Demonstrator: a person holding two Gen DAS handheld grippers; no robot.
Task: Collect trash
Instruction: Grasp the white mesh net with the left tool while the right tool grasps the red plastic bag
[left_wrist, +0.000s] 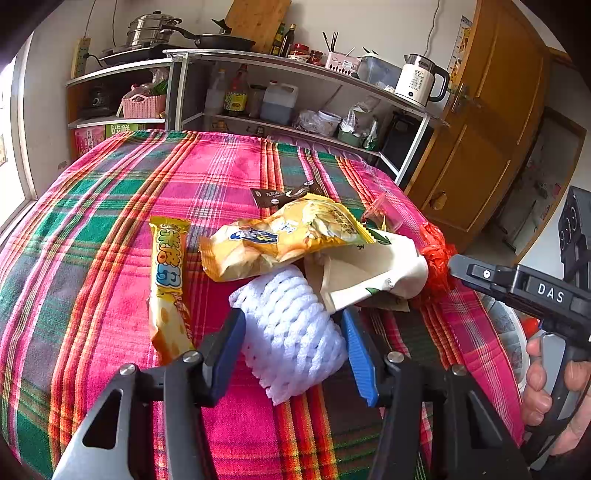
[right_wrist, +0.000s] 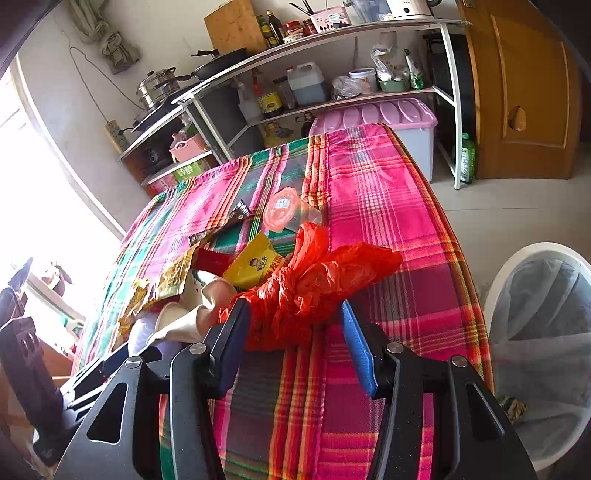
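Reaching with both tools over a counter (left_wrist: 110, 229) draped in pink and green plaid, I face a heap of trash. My left gripper (left_wrist: 293, 347) straddles a white foam net sleeve (left_wrist: 291, 332); its jaws are spread, and from this angle I cannot be sure the pads press the foam, though a sliver of gap seems to show on each side. My right gripper (right_wrist: 295, 339) stands spread around a knotted red plastic bag (right_wrist: 314, 284), not yet clenched on it.

To do this step well, I judge I should close each pair of jaws across the narrow width of its item, low and near the middle, then lift clear before swinging to the lined white bin (right_wrist: 543, 332) beside the counter on my right.

The foam sleeve's long axis runs away from me, tilted toward the upper left, with its far end tucked under a yellow chip bag (left_wrist: 280, 236). The red bag lies with its knotted neck toward me and its loose tails fanning away and rightward. A yellow snack bar wrapper (left_wrist: 168, 284) lies lengthwise just left of the sleeve.
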